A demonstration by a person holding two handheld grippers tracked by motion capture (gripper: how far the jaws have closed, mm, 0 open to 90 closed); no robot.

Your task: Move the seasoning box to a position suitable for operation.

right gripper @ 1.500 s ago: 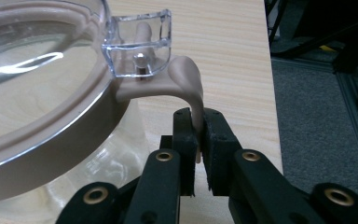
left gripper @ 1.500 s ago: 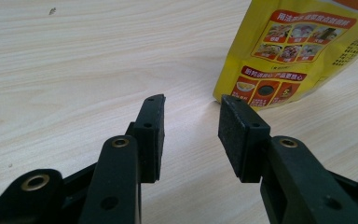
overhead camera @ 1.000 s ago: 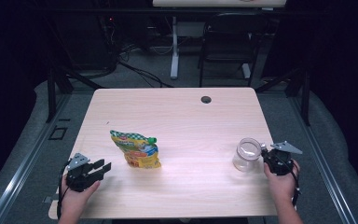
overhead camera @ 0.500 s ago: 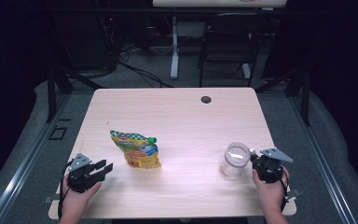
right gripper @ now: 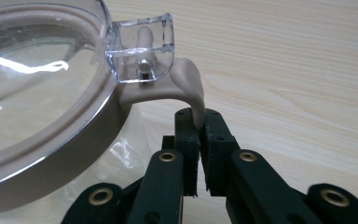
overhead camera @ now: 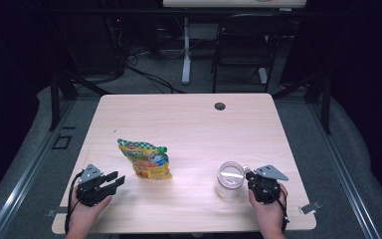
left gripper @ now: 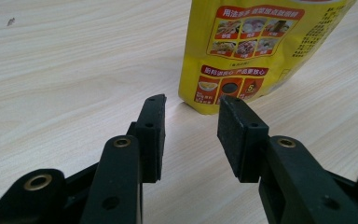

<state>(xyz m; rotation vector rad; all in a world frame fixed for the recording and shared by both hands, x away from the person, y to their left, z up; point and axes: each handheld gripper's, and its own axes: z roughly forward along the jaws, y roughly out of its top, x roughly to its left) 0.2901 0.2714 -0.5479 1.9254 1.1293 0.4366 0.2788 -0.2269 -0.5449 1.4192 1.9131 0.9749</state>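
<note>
My right hand-held gripper (right gripper: 199, 140) is clamped on the latch tab of the clear jar (overhead camera: 230, 180) near the tabletop's (overhead camera: 189, 119) front right corner, so the jar travels upright. My left hand-held gripper (left gripper: 191, 126) gapes empty, aimed at the yellow seasoning pouch (left gripper: 256, 51) lying flat toward the front left, probably my next pickup.

Glossy printed plastic pouch (overhead camera: 145, 159), clear glossy jar (overhead camera: 229, 180), matt pale wood-grain table (overhead camera: 189, 124)

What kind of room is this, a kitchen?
More likely a lab or workshop than a kitchen: a bare wooden table on grey floor, cables trailing behind it, a chair, and dark surroundings.
</note>
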